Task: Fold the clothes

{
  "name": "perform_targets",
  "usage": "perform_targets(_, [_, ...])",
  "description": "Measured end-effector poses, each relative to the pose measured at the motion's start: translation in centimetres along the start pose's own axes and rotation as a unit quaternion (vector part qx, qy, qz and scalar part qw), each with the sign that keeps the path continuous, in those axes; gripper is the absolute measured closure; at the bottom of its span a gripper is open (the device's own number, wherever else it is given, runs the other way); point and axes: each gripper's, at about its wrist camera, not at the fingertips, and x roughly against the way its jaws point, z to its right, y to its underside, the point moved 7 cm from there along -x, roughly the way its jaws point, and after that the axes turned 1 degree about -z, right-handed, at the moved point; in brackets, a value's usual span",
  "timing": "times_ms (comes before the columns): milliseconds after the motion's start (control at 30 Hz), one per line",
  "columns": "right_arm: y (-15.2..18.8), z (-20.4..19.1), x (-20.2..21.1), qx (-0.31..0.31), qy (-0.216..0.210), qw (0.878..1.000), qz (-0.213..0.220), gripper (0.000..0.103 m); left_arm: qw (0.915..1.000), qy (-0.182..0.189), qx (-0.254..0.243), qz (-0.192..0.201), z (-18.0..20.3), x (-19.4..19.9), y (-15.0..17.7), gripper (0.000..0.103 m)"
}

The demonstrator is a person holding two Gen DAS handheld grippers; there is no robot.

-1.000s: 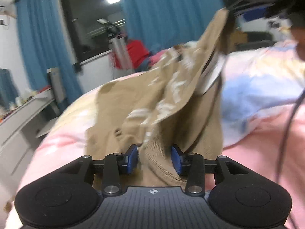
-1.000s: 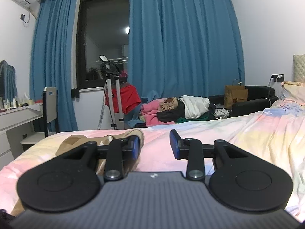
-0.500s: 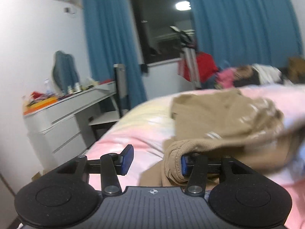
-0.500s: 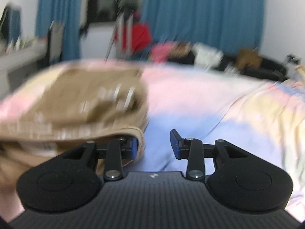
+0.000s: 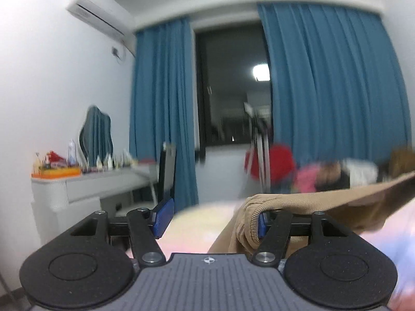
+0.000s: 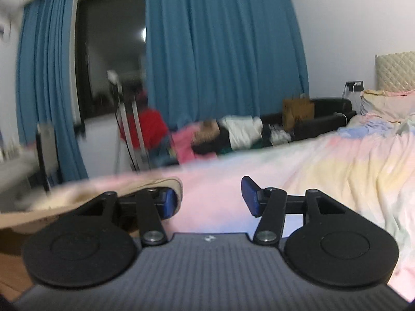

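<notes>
**Tan garment draped over both spread grippers**

We are holding the left gripper (image 5: pixel 211 219) with its jaws spread wide, and the tan garment (image 5: pixel 306 202) is hanging over its right finger. Our right gripper (image 6: pixel 211 198) is likewise gaping, the garment's hem (image 6: pixel 166 182) lying across its left finger. Beyond, the pastel bedspread (image 6: pixel 337 165) is stretching away toward a clothes pile (image 6: pixel 233 132) and blue curtains (image 6: pixel 220 51).

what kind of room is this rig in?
Most likely a home bedroom: a bed with pastel pink and yellow bedding, a white dressing table cluttered with bottles, and blue floor-length curtains beside a dark window.
</notes>
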Motion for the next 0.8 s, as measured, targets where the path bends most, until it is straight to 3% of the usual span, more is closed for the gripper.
perform_targets(133, [-7.4, -2.0, 3.1, -0.010, -0.020, 0.996, 0.084, 0.048, 0.9973, -0.010, 0.056, 0.046, -1.5, 0.6, -7.4, 0.038])
perform_targets(267, [-15.2, -3.5, 6.4, -0.009, -0.049, 0.990, 0.133, 0.048, 0.9932, -0.008, 0.080, 0.084, -2.6, 0.7, -15.6, 0.038])
perform_targets(467, [-26.1, -4.9, 12.1, 0.003, -0.075, 0.976, 0.204, 0.048, 0.9860, 0.008, 0.080, 0.146, -3.9, 3.8, -28.1, 0.038])
perform_targets(633, [-33.6, -4.0, 18.4, -0.011, -0.089, 0.960, 0.266, 0.040, 0.9782, 0.028, 0.075, 0.192, -5.0, 8.0, -37.4, 0.038])
perform_targets(800, [-39.4, -3.2, 23.1, -0.012, -0.095, 0.951, 0.293, 0.040, 0.9758, 0.045, 0.062, 0.205, -5.4, 11.1, -43.8, 0.038])
